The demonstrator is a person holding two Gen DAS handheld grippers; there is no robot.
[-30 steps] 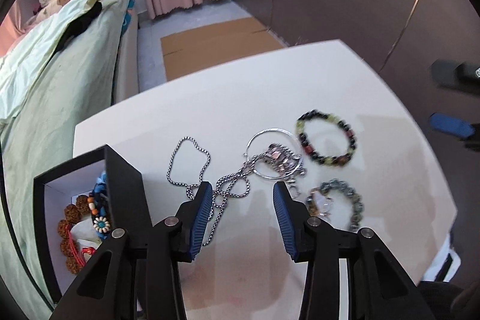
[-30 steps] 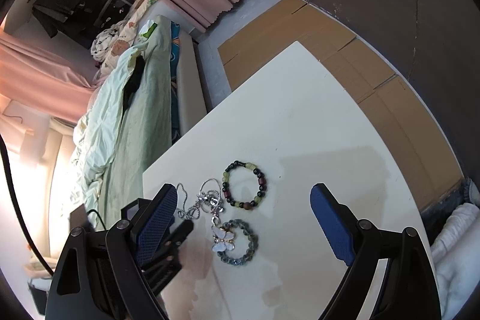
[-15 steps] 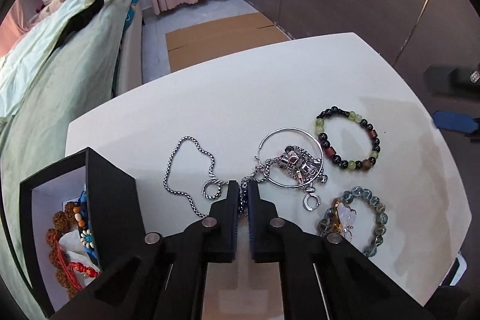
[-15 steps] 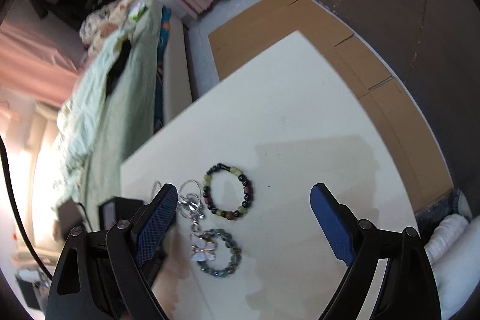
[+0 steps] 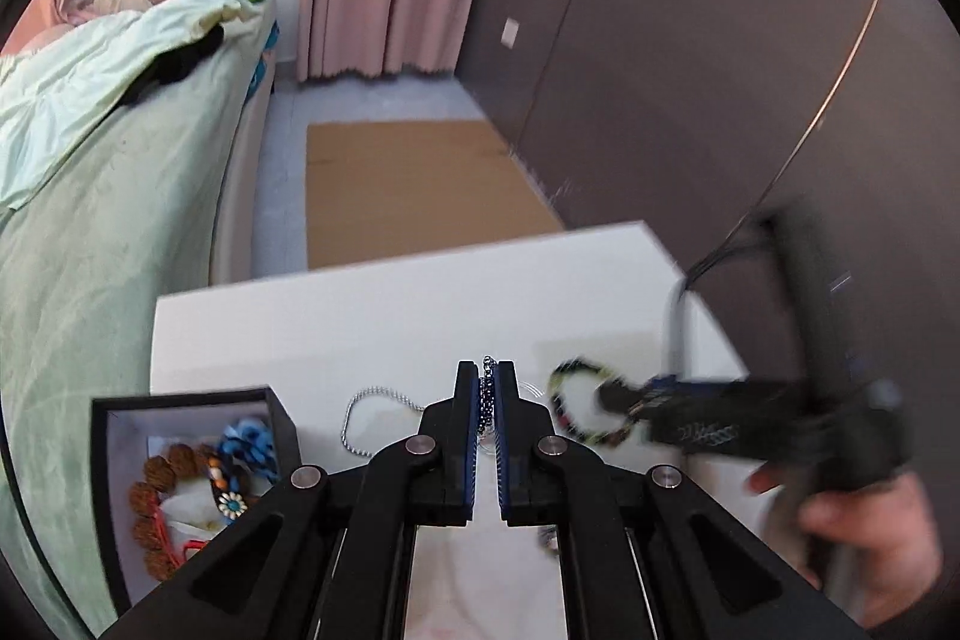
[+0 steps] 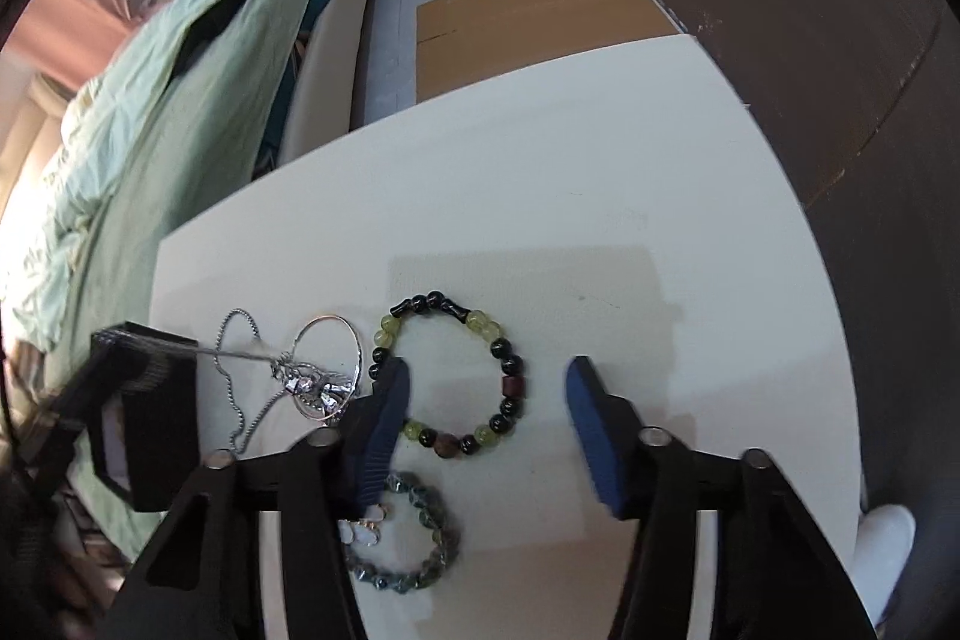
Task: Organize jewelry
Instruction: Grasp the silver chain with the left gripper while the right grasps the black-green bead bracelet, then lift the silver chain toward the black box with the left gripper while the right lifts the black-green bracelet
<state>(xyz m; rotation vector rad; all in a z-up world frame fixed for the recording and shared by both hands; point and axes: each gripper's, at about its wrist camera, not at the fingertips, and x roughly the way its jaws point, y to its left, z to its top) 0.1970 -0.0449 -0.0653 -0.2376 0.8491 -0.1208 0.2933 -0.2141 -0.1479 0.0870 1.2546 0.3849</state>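
Both grippers work: left gripper (image 5: 486, 388) pinches chain (image 5: 487, 370).

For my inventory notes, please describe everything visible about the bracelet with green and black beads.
The bracelet is a closed ring of round beads, yellow-green, glossy black and a few reddish-brown, apparently stone or glass. It lies flat on the white table. The right gripper is closing around it, its left finger at the ring's left edge.

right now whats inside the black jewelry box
In the black jewelry box, on its white lining: a brown seed-bead bracelet, red cord, a blue flower piece and a daisy-bead strand. The left gripper's arm covers the box's near corner.
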